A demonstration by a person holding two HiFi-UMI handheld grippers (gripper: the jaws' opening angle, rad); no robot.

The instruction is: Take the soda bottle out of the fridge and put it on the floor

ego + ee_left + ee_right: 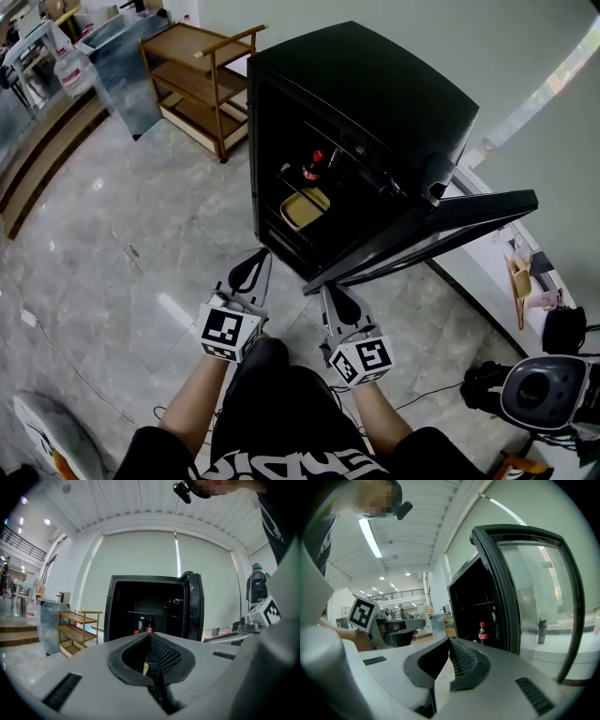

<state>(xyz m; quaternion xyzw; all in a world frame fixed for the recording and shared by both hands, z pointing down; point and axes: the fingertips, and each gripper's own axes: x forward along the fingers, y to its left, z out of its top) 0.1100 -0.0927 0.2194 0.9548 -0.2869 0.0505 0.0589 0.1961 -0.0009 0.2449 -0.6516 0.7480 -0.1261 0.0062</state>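
Nearest in the head view, both grippers are held out over the pale marble floor [122, 253] in front of the fridge [375, 103], neither touching it. The left gripper [262, 255] sits before the fridge's left front corner; its jaws are pressed fully together with nothing between them (its own view shows the ribbed pads meeting at the tip). The right gripper [327, 291] hangs just beside the free edge of the fridge door [441, 230]. Its jaws also meet at the tips and hold nothing.

The door is swung wide open to the fridge's right, and the right gripper view shows its glass pane in a dark frame. The fridge itself is a small black cabinet standing on the floor, its inside dark.

The soda bottle [314, 167] stands upright inside the fridge on a shelf. It has a red cap, a dark drink and a red label, and no gripper is on it. Below it in the fridge lies a yellowish tray [306, 208].

Farther off, to the left of the fridge and behind it, stands a wooden shelf cart [202, 84].
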